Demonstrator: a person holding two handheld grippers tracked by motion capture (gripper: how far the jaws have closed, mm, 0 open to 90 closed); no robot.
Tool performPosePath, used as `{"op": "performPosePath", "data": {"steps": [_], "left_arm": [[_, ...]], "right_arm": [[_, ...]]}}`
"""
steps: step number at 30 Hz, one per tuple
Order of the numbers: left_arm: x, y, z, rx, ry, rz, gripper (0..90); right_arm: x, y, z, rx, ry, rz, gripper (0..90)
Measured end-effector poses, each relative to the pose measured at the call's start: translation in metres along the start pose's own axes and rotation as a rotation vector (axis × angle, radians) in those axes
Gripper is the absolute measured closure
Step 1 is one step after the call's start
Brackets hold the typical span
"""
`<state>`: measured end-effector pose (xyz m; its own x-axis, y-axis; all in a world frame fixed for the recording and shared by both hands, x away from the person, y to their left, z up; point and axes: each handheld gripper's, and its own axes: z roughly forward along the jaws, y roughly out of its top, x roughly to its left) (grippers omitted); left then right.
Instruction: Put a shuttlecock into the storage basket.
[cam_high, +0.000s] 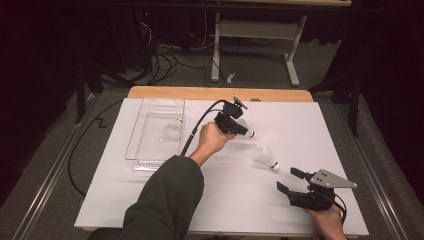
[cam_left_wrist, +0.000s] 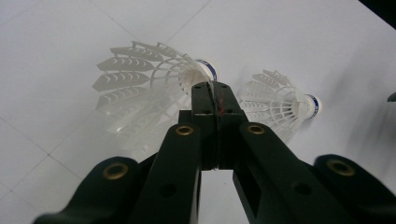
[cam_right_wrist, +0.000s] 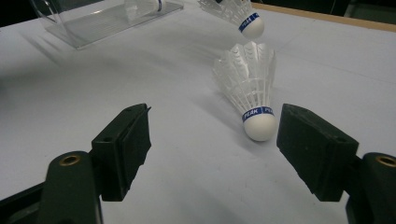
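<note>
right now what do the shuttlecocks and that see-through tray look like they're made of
Loose shuttlecock: the skirt looks like moulded white plastic, an open ribbed lattice; smooth matte white cap, possibly foam or cork. The shuttlecock in the left gripper looks the same. Tray: clear, glossy, rigid, probably acrylic; another shuttlecock shows through it.

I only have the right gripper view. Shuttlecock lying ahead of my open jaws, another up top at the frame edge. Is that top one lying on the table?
Observer: No. The left gripper holds that shuttlecock, jaws shut on its skirt's edge.
Operator: And the clear thing at my top left, is it a tray?
Observer: Yes, a clear plastic tray; a third shuttlecock lies inside it.
Operator: How does my free one sit relative to the right gripper?
Observer: In the high view the free shuttlecock lies between both grippers, the right gripper open and short of it.
</note>
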<state>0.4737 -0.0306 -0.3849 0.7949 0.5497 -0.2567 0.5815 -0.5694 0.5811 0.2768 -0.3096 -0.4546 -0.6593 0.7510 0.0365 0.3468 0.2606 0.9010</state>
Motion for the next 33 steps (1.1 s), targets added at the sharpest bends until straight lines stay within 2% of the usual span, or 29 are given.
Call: {"op": "performPosePath", "data": {"steps": [15, 33], "left_arm": [[-0.002, -0.019, -0.029, -0.067, 0.014, -0.001, 89.8], [-0.011, -0.033, -0.044, -0.090, 0.013, 0.024, 89.8]], "right_arm": [[0.000, 0.000, 0.000, -0.001, -0.001, -0.001, 26.2], [0.000, 0.000, 0.000, -0.002, -0.001, -0.001, 26.2]]}}
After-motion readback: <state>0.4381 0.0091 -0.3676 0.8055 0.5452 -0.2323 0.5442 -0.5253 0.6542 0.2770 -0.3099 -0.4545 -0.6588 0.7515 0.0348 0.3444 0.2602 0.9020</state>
